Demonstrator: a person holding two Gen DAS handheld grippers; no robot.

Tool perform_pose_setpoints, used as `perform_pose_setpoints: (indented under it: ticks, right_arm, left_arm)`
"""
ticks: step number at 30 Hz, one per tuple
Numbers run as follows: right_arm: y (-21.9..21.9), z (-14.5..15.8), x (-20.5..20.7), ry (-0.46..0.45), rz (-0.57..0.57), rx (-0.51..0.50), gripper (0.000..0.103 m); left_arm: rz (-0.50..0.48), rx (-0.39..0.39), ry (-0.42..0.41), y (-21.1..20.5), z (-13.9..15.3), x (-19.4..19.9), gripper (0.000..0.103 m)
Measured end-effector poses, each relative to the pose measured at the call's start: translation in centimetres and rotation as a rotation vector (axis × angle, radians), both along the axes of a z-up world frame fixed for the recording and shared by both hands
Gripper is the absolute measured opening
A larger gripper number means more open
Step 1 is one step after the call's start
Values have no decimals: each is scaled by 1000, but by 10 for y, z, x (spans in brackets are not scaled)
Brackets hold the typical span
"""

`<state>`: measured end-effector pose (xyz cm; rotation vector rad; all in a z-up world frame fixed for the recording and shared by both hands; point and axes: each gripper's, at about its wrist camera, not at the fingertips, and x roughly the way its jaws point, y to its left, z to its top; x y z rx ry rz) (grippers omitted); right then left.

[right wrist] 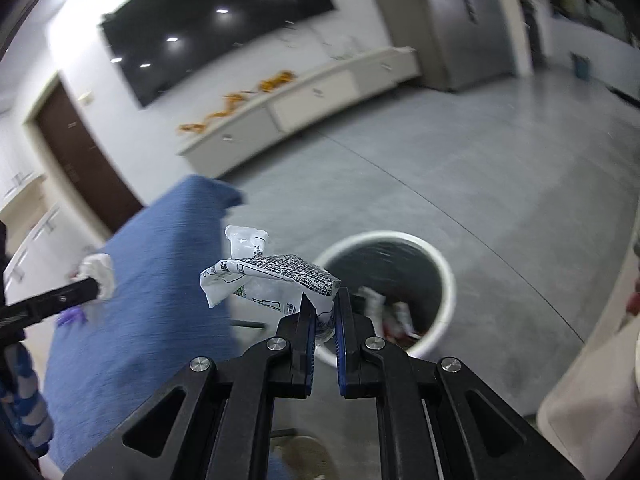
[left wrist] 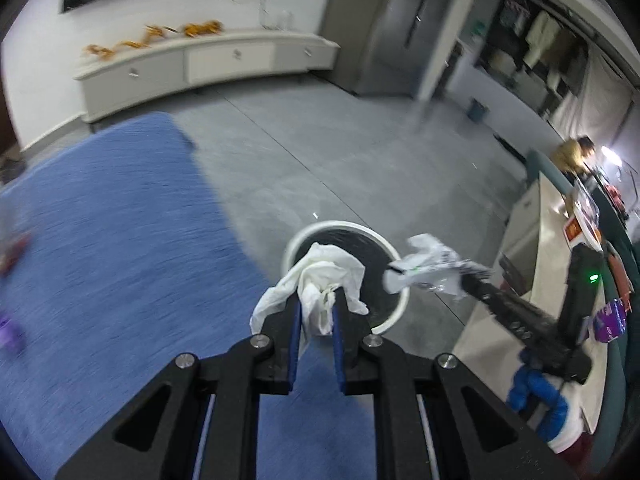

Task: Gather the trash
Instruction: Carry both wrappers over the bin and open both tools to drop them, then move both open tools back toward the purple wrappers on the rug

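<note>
Two wrist views, both looking down past their own fingers toward a bin on the floor.

The left view looks along the left hand-held gripper [left wrist: 316, 312], with the bin [left wrist: 394, 312] close ahead at 12 o'clock. The right view has the bin [right wrist: 444, 268] close at 1 o'clock. Both share the bin, blue rug [left wrist: 120, 248] [right wrist: 160, 264], far cabinet [left wrist: 224, 60] [right wrist: 320, 96] and each other's gripper: right [left wrist: 476, 276] at 3 o'clock, left [right wrist: 92, 288] at 9 o'clock.

Blue cloth [left wrist: 120, 248], white cabinet [left wrist: 208, 64]
</note>
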<state>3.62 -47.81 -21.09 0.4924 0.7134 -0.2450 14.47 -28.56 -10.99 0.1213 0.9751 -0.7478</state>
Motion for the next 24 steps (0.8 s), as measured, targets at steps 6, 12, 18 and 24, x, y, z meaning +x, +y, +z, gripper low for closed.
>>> perform_pose_setpoints:
  ticks: [6,12,18,24]
  right_arm:
    - [-38,-44,39,91,-50,9,9]
    - [-56,-76,75,147,-61,6,14]
    - [-66,-95,92,176,-59,-8,45]
    - [-64,-90,86,171,-68,-13,46]
  left_arm:
    - [-43,40,86,-75,-41,46,14]
    - [-29,35,153,-112,-74,82,21]
    - [-24,-35,204,-125,-83,100,62]
    - [-18,-74,217,-117,-79,106,62]
